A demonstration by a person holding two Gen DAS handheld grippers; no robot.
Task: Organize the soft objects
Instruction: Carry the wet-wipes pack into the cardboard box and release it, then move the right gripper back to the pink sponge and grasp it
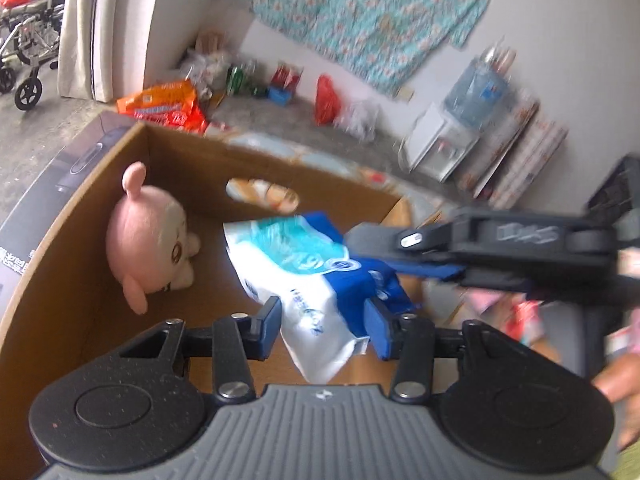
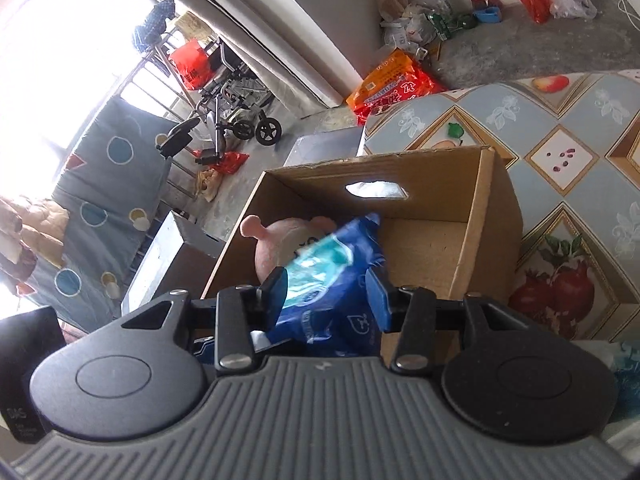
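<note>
A soft blue-and-white pack (image 1: 304, 272) hangs over an open cardboard box (image 1: 80, 208). My left gripper (image 1: 326, 320) is shut on its white lower end, with a pad pressing each side. My right gripper (image 1: 384, 256) comes in from the right and pinches the pack's blue end. In the right wrist view the pack (image 2: 336, 280) fills the gap between the right gripper's (image 2: 328, 292) pads, above the box (image 2: 480, 220). A pink plush toy (image 1: 148, 240) lies inside the box against its left wall, and the pack partly hides the plush (image 2: 276, 248) in the right wrist view.
The box stands on a fruit-patterned tablecloth (image 2: 560, 160). A wheelchair (image 2: 232, 108) is parked by the curtain, and an orange bag (image 2: 396, 84) lies on the floor. A water dispenser (image 1: 460, 120) stands by the far wall. A person's hand (image 1: 620, 380) shows at the right edge.
</note>
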